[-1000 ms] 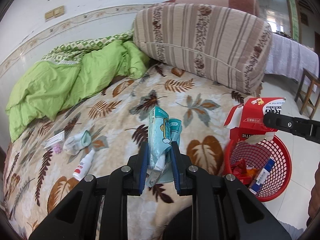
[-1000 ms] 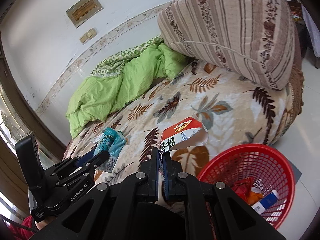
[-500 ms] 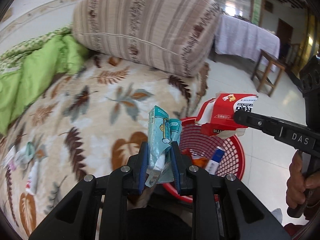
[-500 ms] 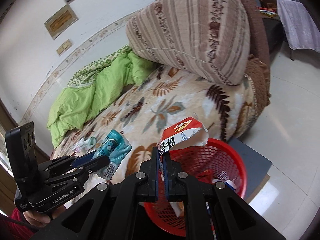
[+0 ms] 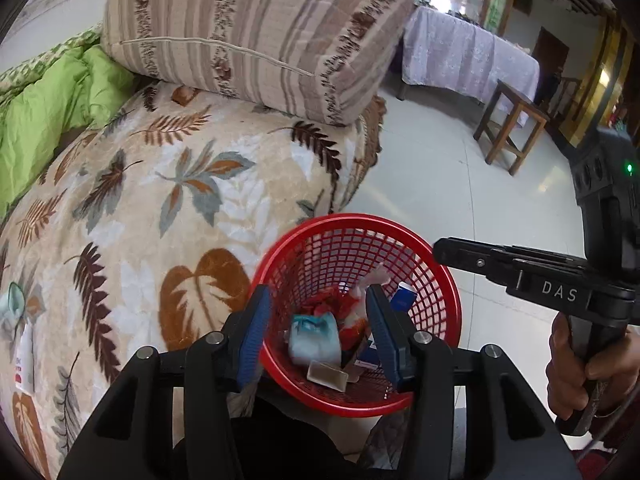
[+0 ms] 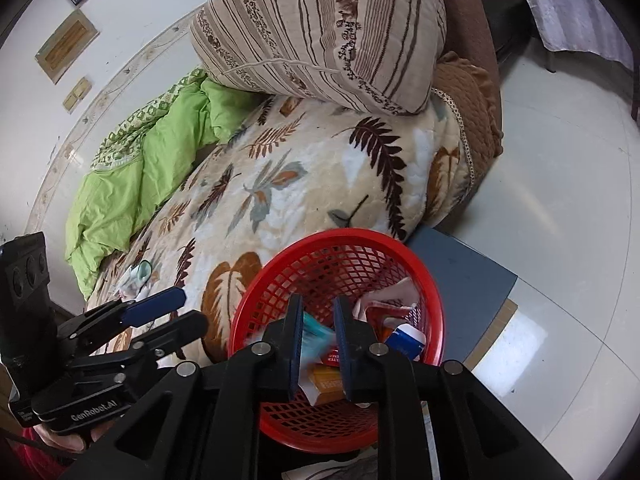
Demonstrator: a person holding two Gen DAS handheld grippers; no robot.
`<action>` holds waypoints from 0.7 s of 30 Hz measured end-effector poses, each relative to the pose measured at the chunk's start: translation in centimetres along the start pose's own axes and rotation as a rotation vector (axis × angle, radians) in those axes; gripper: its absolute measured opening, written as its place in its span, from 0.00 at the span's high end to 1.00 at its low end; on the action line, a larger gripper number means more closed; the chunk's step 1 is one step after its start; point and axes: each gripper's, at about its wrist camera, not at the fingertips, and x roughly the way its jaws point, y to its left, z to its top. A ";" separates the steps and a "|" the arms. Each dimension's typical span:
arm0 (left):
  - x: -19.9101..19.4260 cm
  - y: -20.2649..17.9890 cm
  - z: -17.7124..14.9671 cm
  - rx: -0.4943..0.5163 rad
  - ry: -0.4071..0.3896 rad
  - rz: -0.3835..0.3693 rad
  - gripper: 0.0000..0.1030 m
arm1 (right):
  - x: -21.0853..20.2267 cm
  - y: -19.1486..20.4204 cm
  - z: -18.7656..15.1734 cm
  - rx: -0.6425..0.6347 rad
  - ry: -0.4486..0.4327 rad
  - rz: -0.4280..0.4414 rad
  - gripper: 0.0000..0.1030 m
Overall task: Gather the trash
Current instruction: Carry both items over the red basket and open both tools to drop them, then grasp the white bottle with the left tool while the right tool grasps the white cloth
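A red mesh basket (image 5: 424,256) (image 6: 280,280) stands on the floor beside the bed. Inside lie a light blue packet (image 5: 314,338) (image 6: 318,334), a red carton (image 5: 340,308) (image 6: 390,314) and several other wrappers. My left gripper (image 5: 319,334) is open and empty right above the basket. My right gripper (image 6: 318,338) is open and empty above it too; in the left wrist view it (image 5: 440,250) reaches in from the right over the rim. A pale sock (image 6: 138,276) (image 5: 12,308) and a white wrapper (image 5: 22,354) lie on the bed.
The bed has a leaf-print blanket (image 5: 168,200) (image 6: 300,184), a green quilt (image 5: 44,120) and a striped cushion (image 5: 248,36). A grey mat (image 6: 468,280) lies under the basket. A wooden stool (image 5: 512,128) and a cloth-covered table (image 5: 460,56) stand across the tiled floor.
Both grippers swung from the bed over the basket and opened. The blue packet left my left gripper and the red carton left my right gripper; both now lie in the basket.
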 end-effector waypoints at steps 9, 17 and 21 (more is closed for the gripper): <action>-4.6 7.1 -1.8 -0.143 -0.085 0.111 0.50 | 0.9 3.4 1.2 -0.047 -0.014 0.057 0.82; -8.9 18.2 -5.7 -0.339 -0.124 0.355 0.42 | 4.0 11.1 1.7 -0.170 0.031 0.174 0.61; -10.0 24.7 -8.3 -0.457 -0.101 0.468 0.40 | 5.9 14.9 1.3 -0.218 0.080 0.241 0.58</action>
